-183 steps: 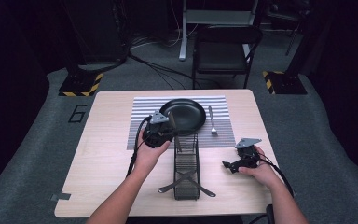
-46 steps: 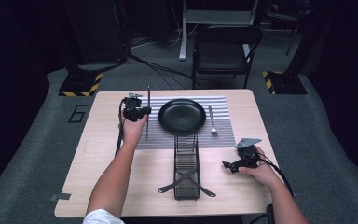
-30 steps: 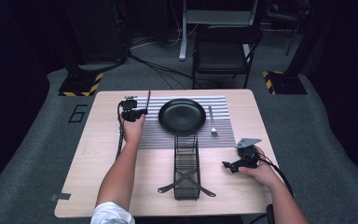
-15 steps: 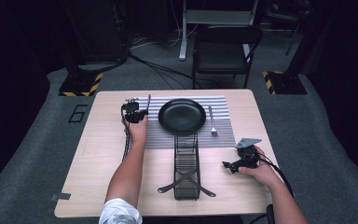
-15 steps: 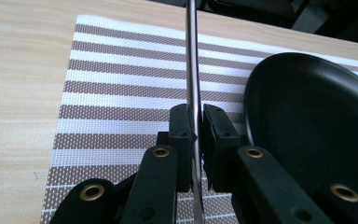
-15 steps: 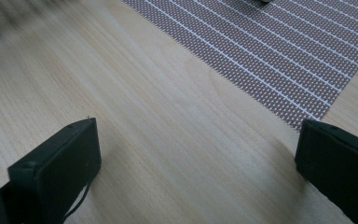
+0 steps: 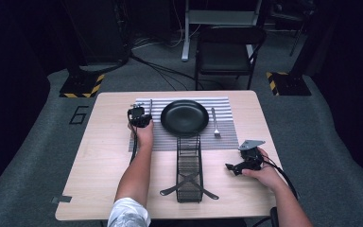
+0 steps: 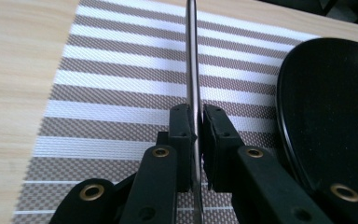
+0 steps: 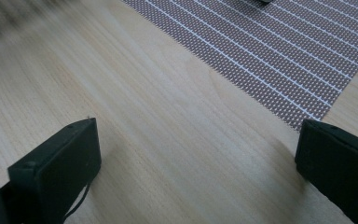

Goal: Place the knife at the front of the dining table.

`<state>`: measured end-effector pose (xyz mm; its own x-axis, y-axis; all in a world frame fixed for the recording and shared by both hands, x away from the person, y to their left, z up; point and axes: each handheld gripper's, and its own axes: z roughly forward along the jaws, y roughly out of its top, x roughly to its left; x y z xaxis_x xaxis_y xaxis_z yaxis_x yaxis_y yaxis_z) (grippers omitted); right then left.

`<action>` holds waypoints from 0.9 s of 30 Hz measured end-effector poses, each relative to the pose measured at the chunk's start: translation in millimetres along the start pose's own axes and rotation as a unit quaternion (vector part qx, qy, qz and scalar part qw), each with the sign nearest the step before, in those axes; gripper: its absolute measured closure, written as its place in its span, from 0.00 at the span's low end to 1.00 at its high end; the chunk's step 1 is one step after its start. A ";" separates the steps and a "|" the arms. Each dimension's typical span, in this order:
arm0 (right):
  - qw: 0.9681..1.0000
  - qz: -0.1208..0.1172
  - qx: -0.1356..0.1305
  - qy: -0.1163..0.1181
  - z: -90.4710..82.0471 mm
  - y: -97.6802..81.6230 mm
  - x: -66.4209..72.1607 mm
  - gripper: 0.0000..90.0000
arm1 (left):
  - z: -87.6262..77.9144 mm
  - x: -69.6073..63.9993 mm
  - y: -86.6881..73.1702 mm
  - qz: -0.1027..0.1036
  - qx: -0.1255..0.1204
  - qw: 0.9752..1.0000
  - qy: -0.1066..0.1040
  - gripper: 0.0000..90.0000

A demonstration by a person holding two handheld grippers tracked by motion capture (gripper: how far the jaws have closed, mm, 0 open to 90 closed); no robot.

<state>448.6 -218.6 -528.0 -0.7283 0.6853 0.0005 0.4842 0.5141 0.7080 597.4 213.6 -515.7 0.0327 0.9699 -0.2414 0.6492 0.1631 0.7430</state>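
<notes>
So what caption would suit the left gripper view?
Left gripper clamps a table knife edge-up over the striped placemat, beside a black plate.

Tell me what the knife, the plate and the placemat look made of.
Knife: thin and grey with a bright sheen along its edge, likely polished steel. Plate: black, smooth, with a soft glossy reflection, so glazed ceramic or plastic; the look leaves it open. Placemat: a visible mesh weave in brown and white stripes, probably woven vinyl or fabric.
</notes>
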 end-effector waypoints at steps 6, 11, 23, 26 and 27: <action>1.000 -0.001 0.000 0.000 0.0 0.0 -0.1 0.00 | 4.8 -1.2 -3.7 -0.007 -0.002 1.000 0.006 0.92; 1.000 0.000 -0.001 0.000 0.2 0.1 0.0 0.00 | 6.3 0.5 -4.8 -0.022 -0.003 1.000 0.005 0.92; 1.000 0.000 -0.001 0.000 0.3 0.1 0.0 0.00 | 6.2 -0.4 -4.3 -0.023 -0.004 1.000 -0.007 0.88; 1.000 0.000 -0.001 0.000 0.3 0.1 0.0 0.00 | 5.7 0.2 -4.0 -0.020 -0.002 1.000 -0.008 0.89; 1.000 -0.001 -0.001 0.000 0.2 0.1 0.0 0.00 | 5.6 0.4 -3.9 -0.019 -0.001 1.000 -0.009 0.89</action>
<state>448.7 -218.4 -528.0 -0.7291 0.6844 -0.0002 0.4826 0.5143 0.7090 599.1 212.3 -522.2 0.0223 0.9596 -0.2806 0.6484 0.1997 0.7346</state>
